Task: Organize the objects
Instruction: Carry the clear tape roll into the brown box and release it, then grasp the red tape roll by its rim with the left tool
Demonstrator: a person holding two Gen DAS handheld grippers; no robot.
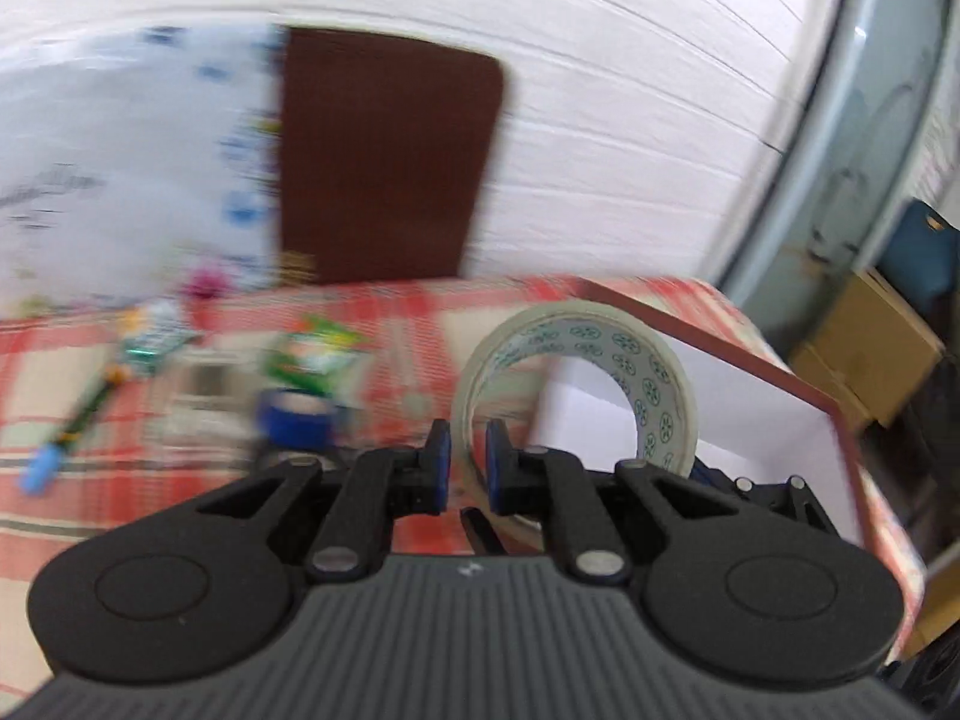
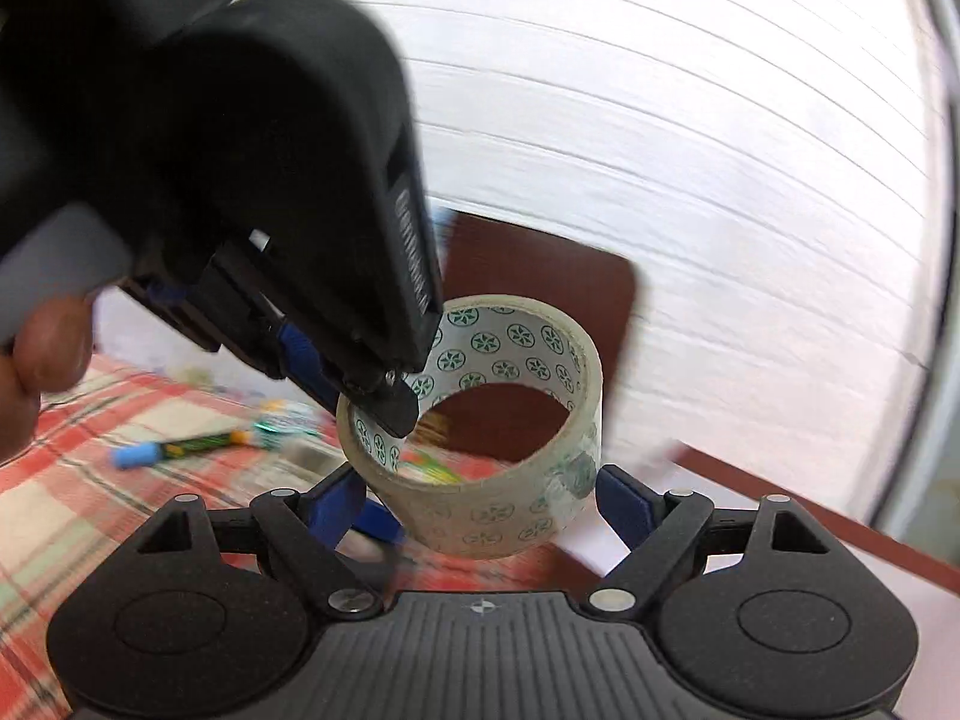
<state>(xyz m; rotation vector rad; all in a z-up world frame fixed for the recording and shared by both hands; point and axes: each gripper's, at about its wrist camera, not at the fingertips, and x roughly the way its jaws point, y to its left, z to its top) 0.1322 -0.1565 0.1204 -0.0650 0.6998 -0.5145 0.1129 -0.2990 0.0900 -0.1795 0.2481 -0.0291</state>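
In your left wrist view, your left gripper (image 1: 467,461) pinches the wall of a roll of clear packing tape (image 1: 576,372), one blue pad inside the ring and one outside, pressed tight on the band. The roll stands on edge in the grip, its inner face printed with small green star marks, and it is raised above the table rather than resting on it. Behind and to the right of the roll sits an open box (image 1: 750,414) with a white inside and a reddish-brown rim. The table wears a red and cream checked cloth (image 1: 72,420). On the cloth, blurred, lie a blue roll of tape (image 1: 297,423), a pen with a blue cap (image 1: 72,429) and a green packet (image 1: 312,354). A dark brown book (image 1: 384,162) leans upright against the white wall, with a pale printed sheet just left of it. In your right wrist view, your right gripper (image 2: 480,501) has its jaws spread wide, with the same tape roll (image 2: 480,420) hanging between them; whether its blue pads (image 2: 624,501) touch the roll, you cannot tell. The left gripper (image 2: 384,405) reaches in from the upper left, held by a hand (image 2: 36,372), and its tip clamps the near left wall of the roll. The pen (image 2: 174,447) lies on the cloth (image 2: 90,480) beyond.
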